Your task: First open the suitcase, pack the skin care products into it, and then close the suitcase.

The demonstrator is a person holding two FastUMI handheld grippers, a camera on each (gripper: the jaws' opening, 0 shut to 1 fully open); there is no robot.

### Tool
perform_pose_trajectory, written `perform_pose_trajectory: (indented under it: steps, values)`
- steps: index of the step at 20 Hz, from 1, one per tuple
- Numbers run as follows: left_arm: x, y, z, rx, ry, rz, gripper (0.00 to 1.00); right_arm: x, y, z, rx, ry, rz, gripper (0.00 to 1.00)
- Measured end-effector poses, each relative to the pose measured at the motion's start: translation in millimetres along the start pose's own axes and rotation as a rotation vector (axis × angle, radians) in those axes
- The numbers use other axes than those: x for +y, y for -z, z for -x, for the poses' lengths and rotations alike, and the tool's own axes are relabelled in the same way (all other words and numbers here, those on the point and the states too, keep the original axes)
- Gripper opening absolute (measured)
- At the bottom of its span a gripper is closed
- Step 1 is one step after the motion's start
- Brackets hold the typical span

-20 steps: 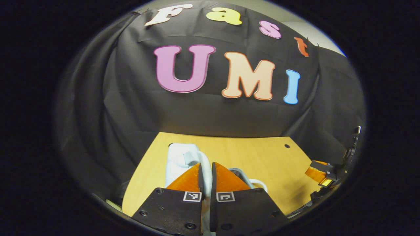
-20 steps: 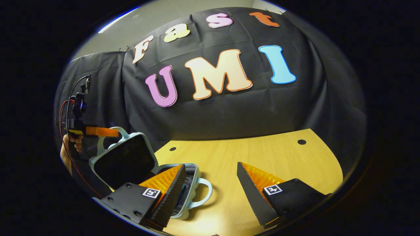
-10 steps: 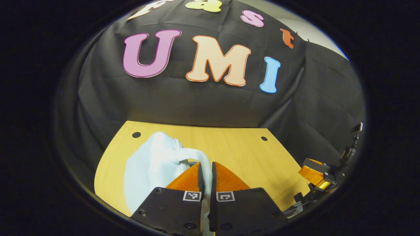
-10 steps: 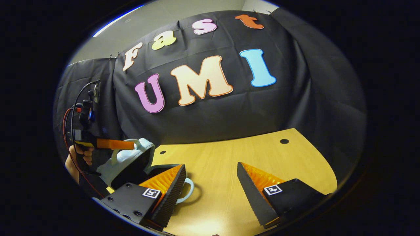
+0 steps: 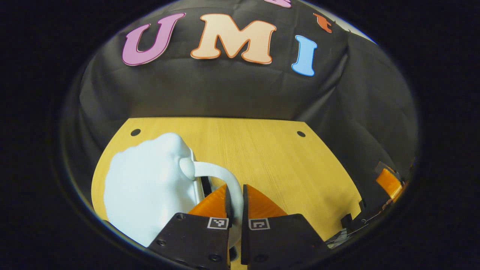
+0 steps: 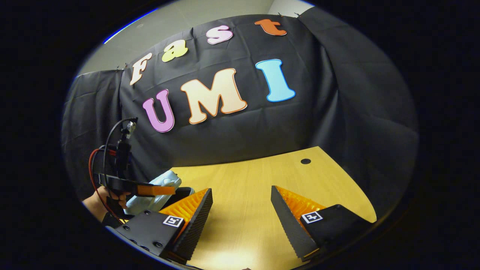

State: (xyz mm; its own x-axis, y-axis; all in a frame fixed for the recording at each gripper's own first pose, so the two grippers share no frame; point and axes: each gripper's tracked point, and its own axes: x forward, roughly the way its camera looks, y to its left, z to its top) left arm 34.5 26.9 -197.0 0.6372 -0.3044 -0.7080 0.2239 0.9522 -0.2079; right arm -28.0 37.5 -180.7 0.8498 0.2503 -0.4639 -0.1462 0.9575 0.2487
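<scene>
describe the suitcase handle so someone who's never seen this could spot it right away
Start at the wooden table in front of the black cloth wall. On its left side lies a pale blue suitcase. The handle is the thin curved loop arching off the suitcase's right edge, and it runs down between the fingers of the left gripper, which are shut on it.

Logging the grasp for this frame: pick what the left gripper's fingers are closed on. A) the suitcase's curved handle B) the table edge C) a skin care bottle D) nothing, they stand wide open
A: in the left gripper view the left gripper has both fingers pressed against the pale curved handle of the suitcase, its jaws nearly together around it.
</scene>
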Motion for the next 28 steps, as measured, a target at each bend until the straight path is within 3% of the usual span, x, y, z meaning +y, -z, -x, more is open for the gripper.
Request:
perform_pose_trajectory:
  steps: [3,4,5,7,9,12,13,16,18,21,22,24,28]
  values:
    - [-7,30,-24,0.051,-0.02,-0.02,0.08,-15,1,6,0.007,0.011,-0.007,0.98]
    - [-11,40,-30,0.07,-0.029,-0.011,0.07,-19,3,8,0.01,0.013,-0.006,0.93]
    - [-12,50,-36,0.086,-0.041,0.004,0.08,-23,3,9,0.012,0.012,0.0,0.98]
    - [-12,63,-42,0.086,-0.081,0.027,0.13,-32,1,11,0.009,0.004,0.014,0.98]
    - [-24,53,-36,0.007,-0.097,0.022,0.24,-39,-3,14,0.008,-0.016,0.015,0.98]
    - [-32,9,-15,-0.193,-0.219,-0.079,0.6,-43,-10,15,-0.02,-0.032,0.075,0.98]
    - [-37,-4,-2,-0.251,-0.249,-0.101,0.64,-41,-17,16,-0.038,-0.04,0.094,0.98]
    - [-50,-45,47,-0.42,-0.317,-0.091,0.7,-24,-46,18,-0.125,-0.052,0.124,0.98]
    - [-60,-63,82,-0.498,-0.33,-0.08,0.78,-5,-71,21,-0.203,-0.062,0.14,0.98]
    - [-67,-80,128,-0.609,-0.316,-0.086,0.79,22,-97,23,-0.29,-0.066,0.14,0.94]
    - [-66,-88,140,-0.645,-0.32,-0.092,0.81,34,-102,25,-0.301,-0.072,0.132,0.98]
    - [-62,-99,158,-0.686,-0.314,-0.091,0.91,52,-111,31,-0.316,-0.074,0.126,0.94]
    - [-56,-112,179,-0.732,-0.289,-0.083,0.92,83,-127,49,-0.37,-0.078,0.136,0.98]
